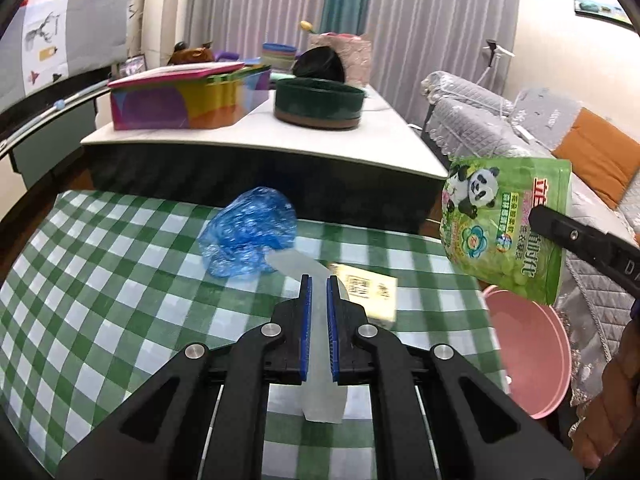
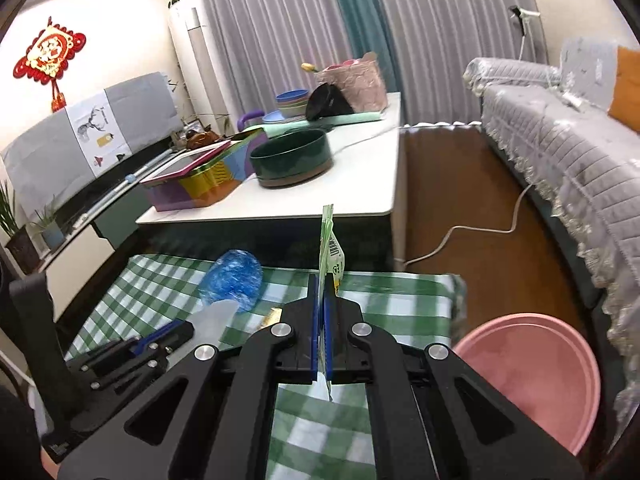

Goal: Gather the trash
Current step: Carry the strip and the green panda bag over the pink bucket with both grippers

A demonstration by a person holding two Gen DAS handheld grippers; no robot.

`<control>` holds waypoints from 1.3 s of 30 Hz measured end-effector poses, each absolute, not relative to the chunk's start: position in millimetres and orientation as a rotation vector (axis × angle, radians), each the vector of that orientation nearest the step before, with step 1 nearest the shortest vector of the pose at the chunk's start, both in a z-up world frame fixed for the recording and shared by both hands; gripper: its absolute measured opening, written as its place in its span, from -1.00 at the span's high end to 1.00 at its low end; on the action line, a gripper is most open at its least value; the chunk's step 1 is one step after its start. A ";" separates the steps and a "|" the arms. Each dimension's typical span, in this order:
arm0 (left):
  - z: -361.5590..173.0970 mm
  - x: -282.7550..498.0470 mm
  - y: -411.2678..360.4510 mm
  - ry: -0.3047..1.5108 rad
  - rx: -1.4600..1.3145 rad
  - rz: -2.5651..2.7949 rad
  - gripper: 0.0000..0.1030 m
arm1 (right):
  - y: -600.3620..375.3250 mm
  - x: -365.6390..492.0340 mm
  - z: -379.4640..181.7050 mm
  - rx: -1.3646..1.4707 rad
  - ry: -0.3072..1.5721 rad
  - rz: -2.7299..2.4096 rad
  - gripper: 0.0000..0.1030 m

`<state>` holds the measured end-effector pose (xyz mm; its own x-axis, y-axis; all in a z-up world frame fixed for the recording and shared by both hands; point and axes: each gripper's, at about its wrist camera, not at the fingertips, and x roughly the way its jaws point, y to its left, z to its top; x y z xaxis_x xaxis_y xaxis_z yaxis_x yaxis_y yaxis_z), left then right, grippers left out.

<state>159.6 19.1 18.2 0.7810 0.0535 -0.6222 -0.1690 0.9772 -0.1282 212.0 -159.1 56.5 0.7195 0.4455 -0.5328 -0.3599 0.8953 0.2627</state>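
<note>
- Fingers of the left gripper [image 1: 319, 280] are pressed onto a translucent white plastic strip [image 1: 318, 332], which hangs through them above the green-and-white checked bench [image 1: 100, 280].
- Fingers of the right gripper [image 2: 320, 280] are pinching a flat green panda-print pouch [image 1: 506, 228], held edge-on and upright beyond the bench's right edge.
- Pink round plastic bin [image 2: 540, 380] stands on the floor just past the bench's right edge; I judge it the drop point for both pieces.
- Best handling, in my view: bring the pouch fully over the bin's mouth before letting go, since a flat pouch can glide sideways.
- Strip is limp and light, so lower it near the rim before release.
- 2 items remain on the bench: a crumpled blue plastic bag [image 1: 248, 232] near the far edge, and a small yellow-white printed packet [image 1: 366, 292] beside it.
- Keep the 2 grippers apart over the bin to avoid knocking each other.
</note>
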 end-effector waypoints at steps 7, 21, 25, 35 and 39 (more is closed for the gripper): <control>29.6 154.9 -3.5 0.633 -0.167 0.065 0.86 | -186.5 196.3 66.0 0.117 0.604 0.388 0.96; 29.4 160.5 -38.9 0.611 -0.159 -0.029 0.86 | -222.6 190.8 62.2 0.114 0.606 0.312 0.96; 25.6 164.3 -49.6 0.619 -0.154 -0.047 0.86 | -232.6 191.8 60.5 0.114 0.606 0.291 0.96; 19.4 171.2 -86.8 0.626 -0.134 -0.134 0.87 | -265.6 194.2 49.5 0.131 0.630 0.225 0.96; 17.2 173.8 -105.5 0.629 -0.130 -0.179 0.87 | -280.5 193.5 45.3 0.139 0.636 0.195 0.96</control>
<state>173.8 -105.5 17.2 0.7943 -0.2049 -0.5719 0.1264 0.9765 -0.1745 193.5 -280.5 45.3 0.7868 0.2228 -0.5755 -0.1380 0.9725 0.1878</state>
